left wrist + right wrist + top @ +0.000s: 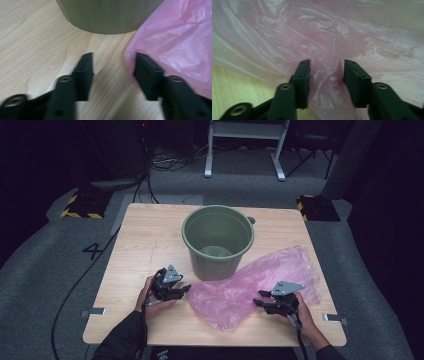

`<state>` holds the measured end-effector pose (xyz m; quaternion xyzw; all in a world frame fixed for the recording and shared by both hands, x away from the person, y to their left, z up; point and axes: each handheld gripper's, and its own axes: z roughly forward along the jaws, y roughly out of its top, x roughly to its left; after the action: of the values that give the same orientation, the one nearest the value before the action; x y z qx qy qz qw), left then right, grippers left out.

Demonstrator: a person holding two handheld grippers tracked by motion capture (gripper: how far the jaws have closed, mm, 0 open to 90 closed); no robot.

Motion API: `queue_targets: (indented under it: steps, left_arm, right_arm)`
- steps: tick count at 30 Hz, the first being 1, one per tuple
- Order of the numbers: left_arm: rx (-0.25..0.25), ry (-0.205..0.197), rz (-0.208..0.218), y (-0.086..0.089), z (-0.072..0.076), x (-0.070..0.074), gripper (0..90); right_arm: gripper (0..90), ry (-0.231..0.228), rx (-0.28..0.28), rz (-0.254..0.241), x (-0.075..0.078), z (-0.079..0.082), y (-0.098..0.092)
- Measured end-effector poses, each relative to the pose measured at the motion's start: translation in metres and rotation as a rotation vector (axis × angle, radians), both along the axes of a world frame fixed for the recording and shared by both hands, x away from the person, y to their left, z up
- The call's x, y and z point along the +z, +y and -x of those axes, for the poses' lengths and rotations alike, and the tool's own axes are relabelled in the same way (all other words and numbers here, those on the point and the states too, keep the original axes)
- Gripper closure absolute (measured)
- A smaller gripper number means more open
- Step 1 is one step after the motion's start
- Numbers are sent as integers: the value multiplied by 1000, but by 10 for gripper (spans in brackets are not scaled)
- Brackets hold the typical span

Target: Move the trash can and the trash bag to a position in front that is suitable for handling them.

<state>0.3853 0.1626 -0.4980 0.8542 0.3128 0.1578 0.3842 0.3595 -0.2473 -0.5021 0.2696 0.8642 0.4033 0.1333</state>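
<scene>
Pink plastic bag [255, 287] lies crumpled at lower right of the frame on the table [145, 245]. Right tool [262, 298] stands part-open astride a fold of film, pads not pressing. Left tool [186, 289], lower centre, open at the bag's edge. Beyond, green bucket [218, 242] upright at centre, touching the bag.

Between our right fingers [303, 75] we see the pink bag [332, 42], thin crinkled glossy plastic. Beyond our left fingers [85, 72], the green bucket [110, 15] looks matt plastic, the counter [32, 50] smooth pale wood.
</scene>
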Motion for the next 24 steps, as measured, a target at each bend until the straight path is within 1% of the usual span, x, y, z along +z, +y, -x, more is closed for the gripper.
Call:
queue_targets:
  steps: [1, 2, 3, 5, 6, 8, 9, 11, 14, 15, 16, 17, 18, 21, 22, 24]
  left_arm:
    - [0, 0, 0, 0, 0, 0, 386]
    - [-1, 5, 1, 0, 1, 1, 349]
    - [0, 9, -2, 1, 1, 1, 349]
    - [12, 25, 5, 3, 2, 2, 264]
    - [12, 26, 4, 4, 3, 3, 237]
    - [19, 40, 21, 8, 5, 5, 212]
    - [27, 54, 26, 12, 7, 6, 181]
    - [31, 57, 31, 14, 9, 7, 198]
    - [45, 59, 33, 22, 17, 7, 196]
    - [45, 59, 33, 22, 17, 7, 192]
    - [61, 61, 28, 27, 20, 7, 190]
    - [61, 61, 28, 27, 20, 7, 190]
    - [76, 66, 20, 29, 23, 6, 190]
    - [79, 76, 17, 33, 29, 4, 189]
    - [80, 87, 12, 34, 33, 3, 182]
    - [83, 91, 9, 35, 36, 2, 172]
  right_arm:
    - [625, 0, 0, 0, 0, 0, 0]
    - [679, -5, 1, 5, 1, 0, 1]
    - [679, -5, 1, 5, 1, 0, 1]
    - [724, -12, -2, 11, 1, 1, 3]
    - [738, -13, -6, 7, 0, 0, 3]
    - [764, -9, -22, 1, 0, -1, 3]
    - [810, -15, -35, 3, 0, -1, 3]
    - [829, -20, -47, 6, 0, -2, 4]
    - [842, -29, -62, 13, 0, -4, 5]
    - [842, -29, -62, 13, 0, -4, 5]
    - [860, -42, -58, 21, 0, -6, 7]
    - [860, -42, -58, 21, 0, -6, 7]
    - [867, -45, -56, 23, 0, -6, 8]
    - [883, -58, -50, 19, 1, -11, 9]
    - [884, -60, -48, 20, 1, -11, 9]
    - [886, -68, -47, 22, 2, -12, 9]
